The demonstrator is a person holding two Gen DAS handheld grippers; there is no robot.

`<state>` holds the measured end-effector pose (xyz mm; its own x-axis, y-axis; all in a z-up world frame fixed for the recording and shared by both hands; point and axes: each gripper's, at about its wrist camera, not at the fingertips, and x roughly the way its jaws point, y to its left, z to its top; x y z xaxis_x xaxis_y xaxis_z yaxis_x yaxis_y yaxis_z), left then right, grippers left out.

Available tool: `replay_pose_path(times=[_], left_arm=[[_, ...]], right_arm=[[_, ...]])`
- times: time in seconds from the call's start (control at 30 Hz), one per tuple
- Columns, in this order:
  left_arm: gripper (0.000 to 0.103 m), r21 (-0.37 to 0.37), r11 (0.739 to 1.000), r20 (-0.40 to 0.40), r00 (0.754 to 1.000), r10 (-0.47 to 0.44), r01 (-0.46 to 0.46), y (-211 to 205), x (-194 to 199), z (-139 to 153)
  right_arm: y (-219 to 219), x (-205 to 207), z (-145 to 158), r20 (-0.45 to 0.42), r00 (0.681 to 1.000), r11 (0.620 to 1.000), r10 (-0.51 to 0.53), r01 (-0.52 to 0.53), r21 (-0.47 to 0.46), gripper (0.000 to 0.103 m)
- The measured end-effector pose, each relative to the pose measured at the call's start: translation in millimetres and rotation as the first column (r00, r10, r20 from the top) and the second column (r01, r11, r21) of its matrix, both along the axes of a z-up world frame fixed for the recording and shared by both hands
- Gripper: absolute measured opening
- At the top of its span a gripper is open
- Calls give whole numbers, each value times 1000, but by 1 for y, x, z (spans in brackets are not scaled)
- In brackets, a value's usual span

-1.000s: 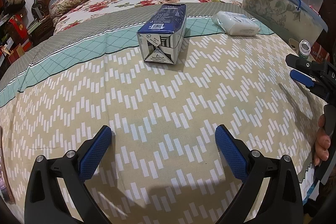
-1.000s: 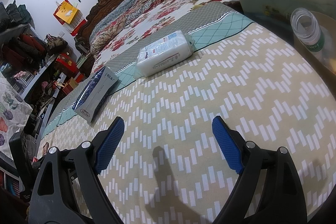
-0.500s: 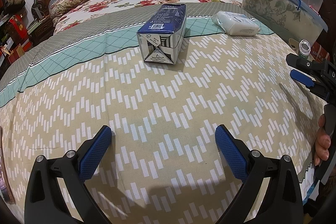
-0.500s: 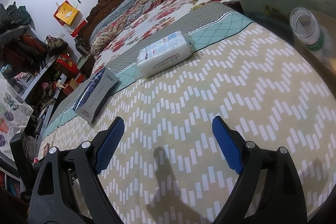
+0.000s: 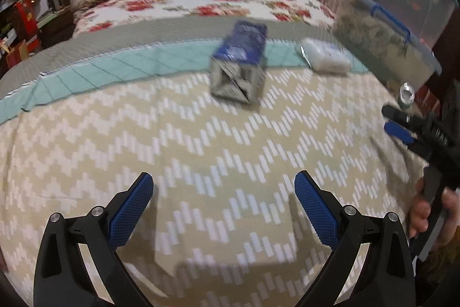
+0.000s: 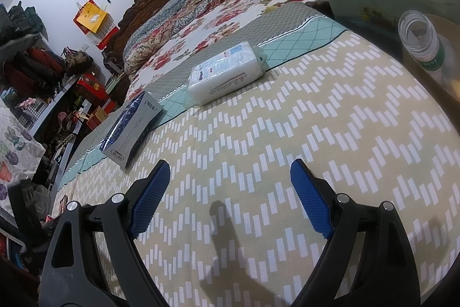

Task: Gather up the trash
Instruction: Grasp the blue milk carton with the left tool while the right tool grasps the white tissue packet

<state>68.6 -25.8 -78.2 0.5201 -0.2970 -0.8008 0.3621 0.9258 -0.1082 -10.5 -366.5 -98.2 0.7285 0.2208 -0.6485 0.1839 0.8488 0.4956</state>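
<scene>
Nothing collected yet: your left gripper (image 5: pixel 221 200) and right gripper (image 6: pixel 230 192) hold jaws wide, empty; carton (image 5: pixel 240 68) and tissue pack (image 6: pixel 227 74) remain on bed (image 6: pixel 287 148).

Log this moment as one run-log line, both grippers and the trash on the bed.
left gripper: open, empty | right gripper: open, empty | blue carton, white packet: on bedspread, untouched

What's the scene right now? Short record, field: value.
surface: bedspread with zigzag pattern
item 1: blue carton lying on its side, untouched
item 2: white tissue pack lying flat, apart from the carton
off the bed: open clear bottle, upright beside the bed edge
left gripper: jaws open, nothing between them
right gripper: jaws open, nothing between them
image quality: left wrist view blurred
</scene>
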Motion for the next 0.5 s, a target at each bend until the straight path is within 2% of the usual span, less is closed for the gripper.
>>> replay_pose_path(times=[0.2, 0.37, 0.5], left_arm=[[94, 19, 1000, 41, 999, 19, -20, 2, 28, 30], [94, 100, 994, 76, 996, -46, 39, -38, 61, 42], [94, 108, 992, 55, 996, -70, 64, -63, 88, 37]], right_arm=[[14, 22, 5, -15, 999, 999, 42, -42, -14, 85], [9, 63, 18, -6, 1000, 999, 18, -18, -27, 89], [-12, 112, 25, -7, 1000, 998, -20, 19, -61, 90]])
